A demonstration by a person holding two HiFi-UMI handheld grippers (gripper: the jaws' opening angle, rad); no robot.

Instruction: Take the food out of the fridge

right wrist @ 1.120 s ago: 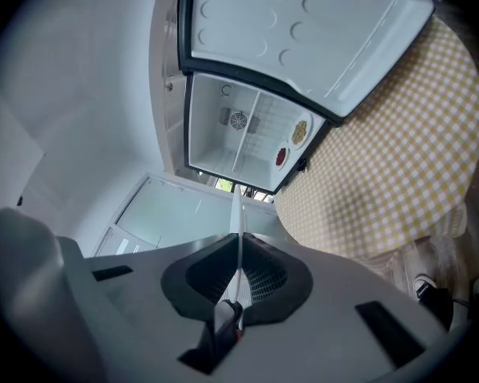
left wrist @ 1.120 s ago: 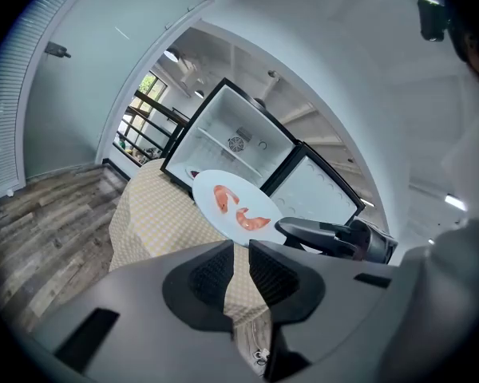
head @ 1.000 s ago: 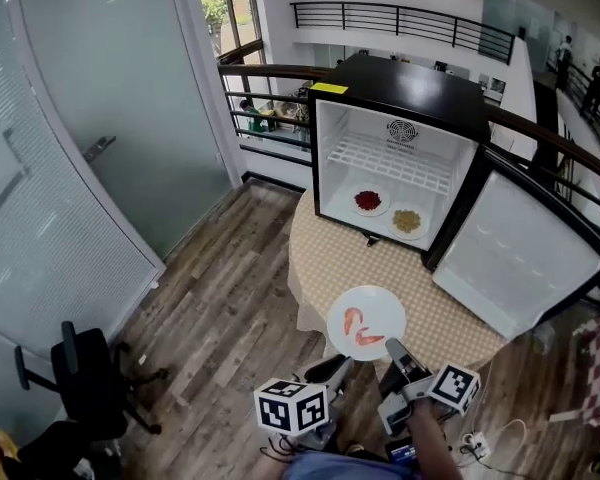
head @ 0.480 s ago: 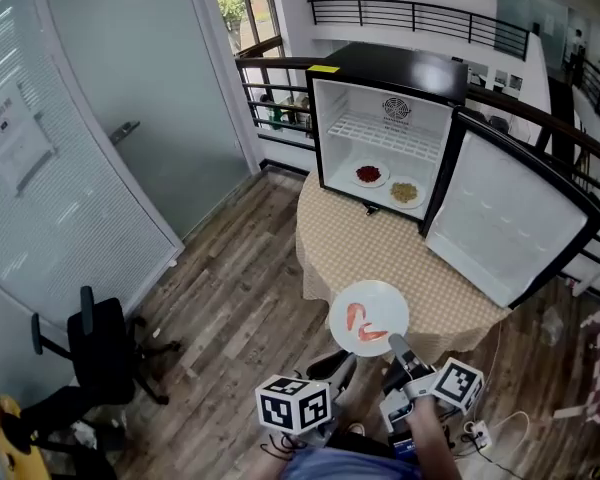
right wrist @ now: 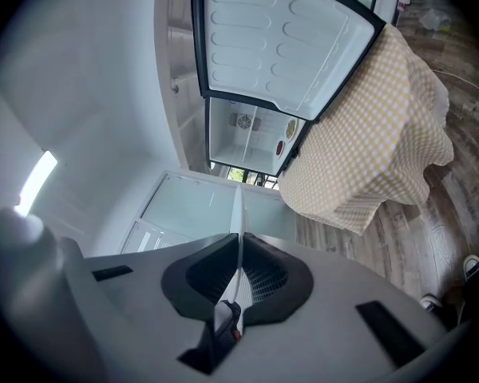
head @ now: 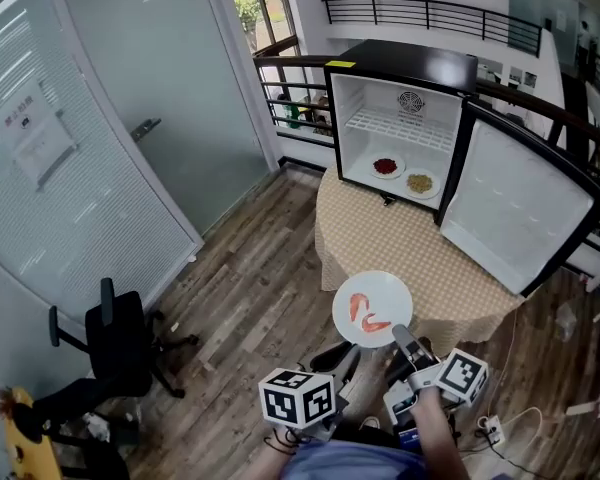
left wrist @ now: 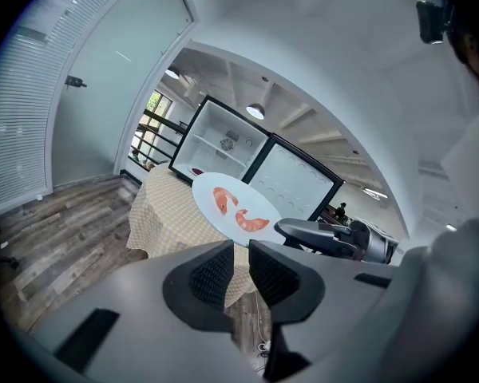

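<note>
While the left gripper sits at 7 o'clock in the head view, its jaws stand a narrow gap apart with nothing between them, as the left gripper view confirms. Just to its right, the white plate carrying two shrimp is off the fridge floor and held in the air near the close edge of the checked-cloth table. The right gripper has its jaws pressed together on the plate's rim at the plate's 5 o'clock. The right gripper view shows that rim edge-on between the pads. The plate is round, so it has no long axis, and the grip runs in from the rim toward the centre. The table surface lies at 12 o'clock from the plate, so setting the plate down would probably call for a forward move. Beyond it, at 12 to 1 o'clock, the open fridge holds a plate of red food and a plate of yellow food side by side on its floor. The fridge door is swung out at 2 o'clock. Both grippers are about equally far from the fridge, but only the left one is free. It cannot be determined whether the held plate is over the cloth or short of it, nor what the red and yellow foods are.
</note>
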